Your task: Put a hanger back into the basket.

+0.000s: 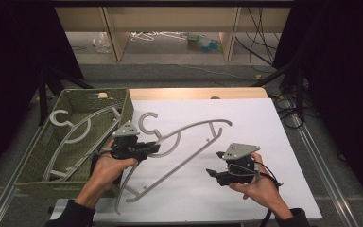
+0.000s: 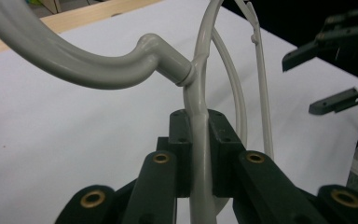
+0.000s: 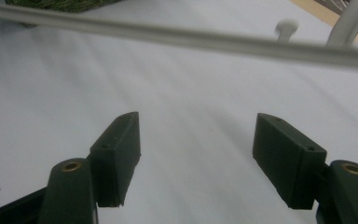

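A grey plastic hanger (image 1: 194, 126) lies slanted across the white table, its hook (image 1: 146, 124) toward the basket. My left gripper (image 1: 155, 147) is shut on the hanger just below the hook's neck. In the left gripper view the pads (image 2: 220, 140) press both sides of the grey rod (image 2: 198, 154). My right gripper (image 1: 215, 163) stands open just right of the hanger's long bar, with nothing between its jaws. In the right gripper view that bar (image 3: 191, 39) crosses above the gripper (image 3: 196, 140). The right gripper (image 2: 298, 86) also shows in the left gripper view.
A green woven basket (image 1: 123, 101) stands at the table's left and holds a second grey hanger (image 1: 75, 127). The white cover (image 1: 264, 142) reaches the right and front edges. A wooden strip (image 1: 194, 93) runs along the back, with cables on the floor beyond.
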`<act>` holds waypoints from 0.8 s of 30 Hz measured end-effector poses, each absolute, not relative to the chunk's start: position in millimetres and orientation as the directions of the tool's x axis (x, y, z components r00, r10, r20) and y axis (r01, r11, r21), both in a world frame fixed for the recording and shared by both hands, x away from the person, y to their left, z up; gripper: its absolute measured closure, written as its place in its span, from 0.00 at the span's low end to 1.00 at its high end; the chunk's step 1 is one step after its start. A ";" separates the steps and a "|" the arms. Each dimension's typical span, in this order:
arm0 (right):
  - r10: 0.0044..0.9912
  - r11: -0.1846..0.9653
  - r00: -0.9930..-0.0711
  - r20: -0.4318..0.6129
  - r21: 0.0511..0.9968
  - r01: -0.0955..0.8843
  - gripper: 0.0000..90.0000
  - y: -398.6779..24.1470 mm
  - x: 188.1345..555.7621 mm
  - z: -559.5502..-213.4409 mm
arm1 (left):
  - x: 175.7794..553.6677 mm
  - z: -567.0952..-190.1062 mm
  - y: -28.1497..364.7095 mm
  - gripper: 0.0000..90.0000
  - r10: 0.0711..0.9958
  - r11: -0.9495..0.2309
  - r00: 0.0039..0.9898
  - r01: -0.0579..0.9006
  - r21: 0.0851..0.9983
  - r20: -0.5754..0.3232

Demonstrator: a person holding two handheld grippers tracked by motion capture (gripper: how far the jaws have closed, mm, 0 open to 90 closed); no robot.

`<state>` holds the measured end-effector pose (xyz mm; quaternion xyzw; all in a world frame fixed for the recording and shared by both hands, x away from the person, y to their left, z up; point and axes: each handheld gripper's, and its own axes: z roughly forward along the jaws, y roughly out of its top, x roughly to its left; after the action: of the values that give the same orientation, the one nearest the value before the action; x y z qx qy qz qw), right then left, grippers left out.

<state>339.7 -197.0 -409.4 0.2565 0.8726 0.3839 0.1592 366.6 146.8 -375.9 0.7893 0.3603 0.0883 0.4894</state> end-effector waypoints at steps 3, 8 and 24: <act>0.565 0.574 -0.821 -0.081 0.753 0.321 0.36 -197.1 339.9 -410.2 | 365.4 -369.7 151.0 0.91 0.654 -0.245 0.722 0.482 0.841 -0.224; 0.561 0.573 -0.825 -0.071 0.753 0.324 0.36 -198.0 339.2 -409.3 | 360.0 -347.7 161.9 0.91 0.657 -0.202 0.717 0.464 0.862 -0.232; 0.564 0.574 -0.823 -0.067 0.748 0.332 0.36 -202.8 338.8 -412.4 | 363.3 -289.1 239.1 0.91 0.776 -0.135 0.607 0.422 0.896 -0.169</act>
<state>338.8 -202.8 -412.4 0.2562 0.8742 0.3839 0.1507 363.3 239.1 -289.1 0.7334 0.4086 0.1718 0.5155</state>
